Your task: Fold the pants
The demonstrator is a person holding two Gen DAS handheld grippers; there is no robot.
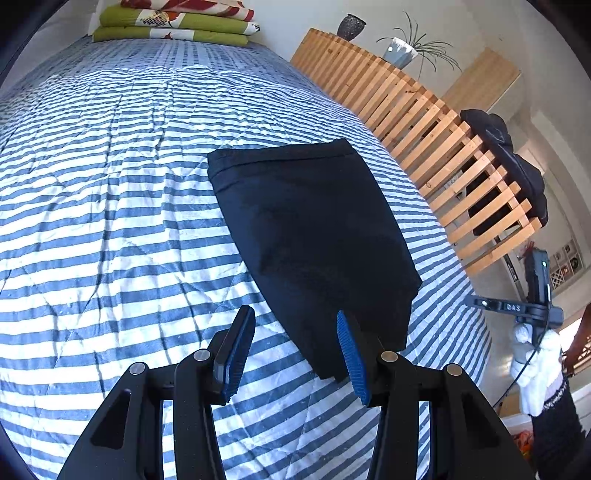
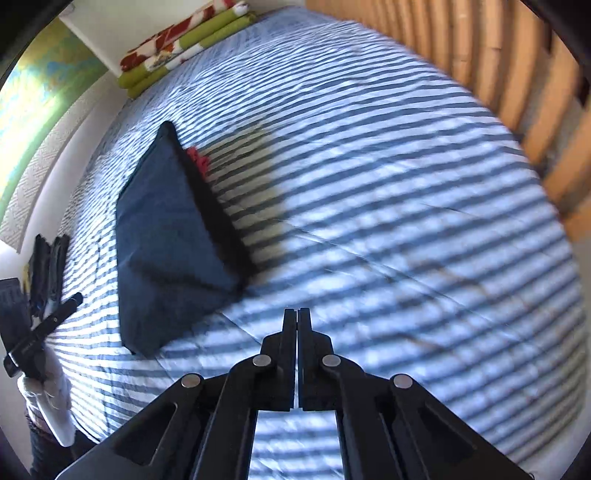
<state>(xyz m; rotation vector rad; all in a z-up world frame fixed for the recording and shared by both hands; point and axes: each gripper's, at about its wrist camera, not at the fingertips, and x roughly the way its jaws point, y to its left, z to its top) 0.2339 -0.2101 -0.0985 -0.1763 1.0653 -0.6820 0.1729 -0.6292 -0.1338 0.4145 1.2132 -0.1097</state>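
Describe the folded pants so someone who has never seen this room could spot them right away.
Start at the bed with the blue and white striped cover, which runs beside a wooden slatted rail. The pants lie flat on that cover as a folded dark rectangle. Unlike the green, red and white bedding stacked at the far end, they are plain and unpatterned.

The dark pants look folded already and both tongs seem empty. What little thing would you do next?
Probably just draw both tongs back. The pants lie folded in a compact rectangle on the striped bedspread; the left tongs hang open and empty above their near edge, and the right tongs are shut on nothing.
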